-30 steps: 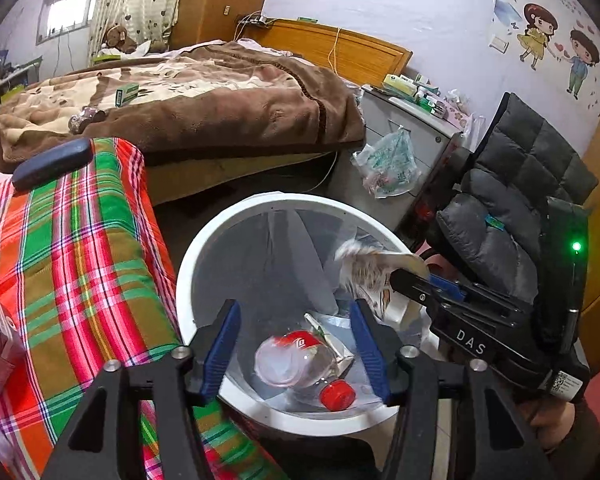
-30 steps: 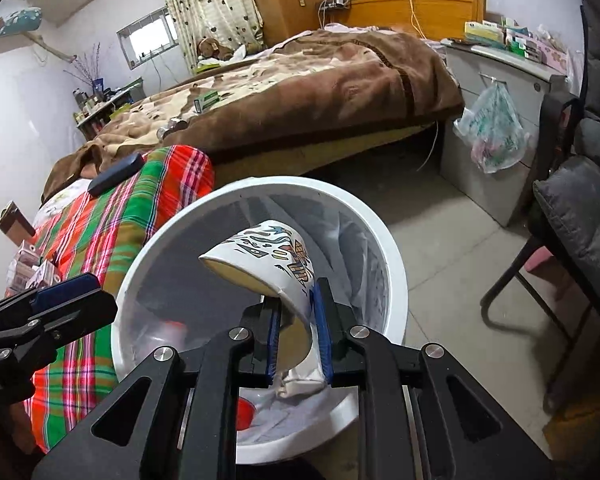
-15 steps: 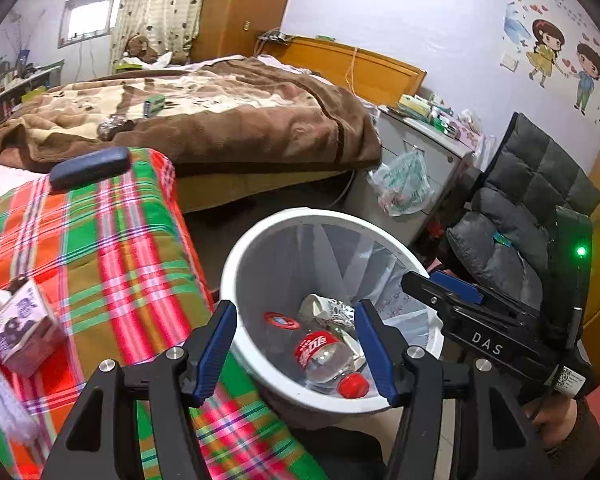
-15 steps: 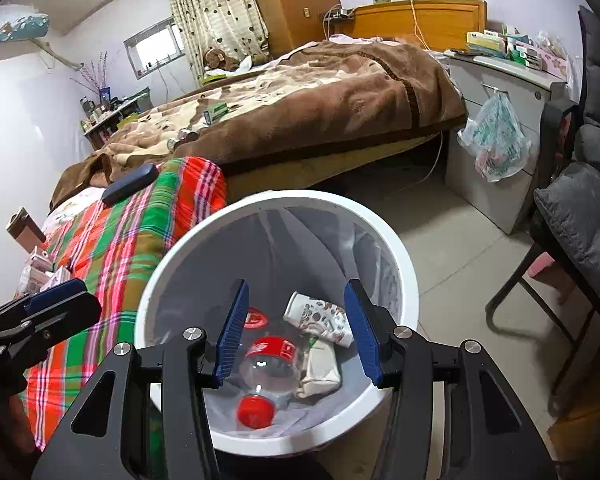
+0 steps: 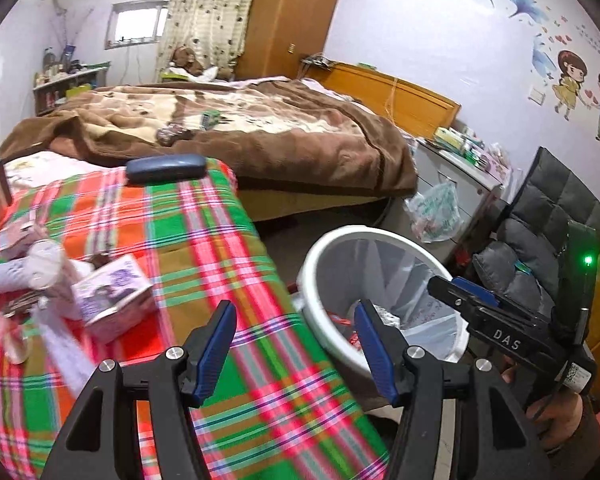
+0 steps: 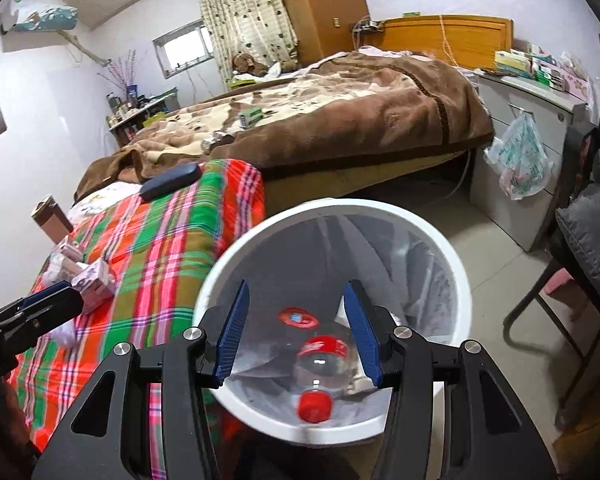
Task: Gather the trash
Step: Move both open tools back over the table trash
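Note:
The white bin (image 6: 340, 205) with a clear liner stands on the floor beside the plaid-covered table (image 6: 160, 248). In it lie a clear bottle with a red cap (image 6: 320, 372) and a red lid (image 6: 298, 317); the paper cup is mostly hidden. My right gripper (image 6: 296, 296) hangs open and empty over the bin. My left gripper (image 5: 294, 320) is open and empty above the table's edge, next to the bin (image 5: 332, 240). On the table at the left lie a small purple box (image 5: 112, 296) and crumpled white wrappers (image 5: 40, 268). The right gripper (image 5: 452, 286) shows at the bin's right side.
A dark glasses case (image 5: 166, 168) lies at the table's far end. Behind it is a bed with a brown blanket (image 5: 280, 136). A grey padded chair (image 5: 540, 232) and a grey cabinet with a hanging plastic bag (image 5: 436, 212) stand right of the bin.
My right gripper opened and let go of the paper cup, which dropped into the bin. My left gripper swung left from over the bin to the table's edge.

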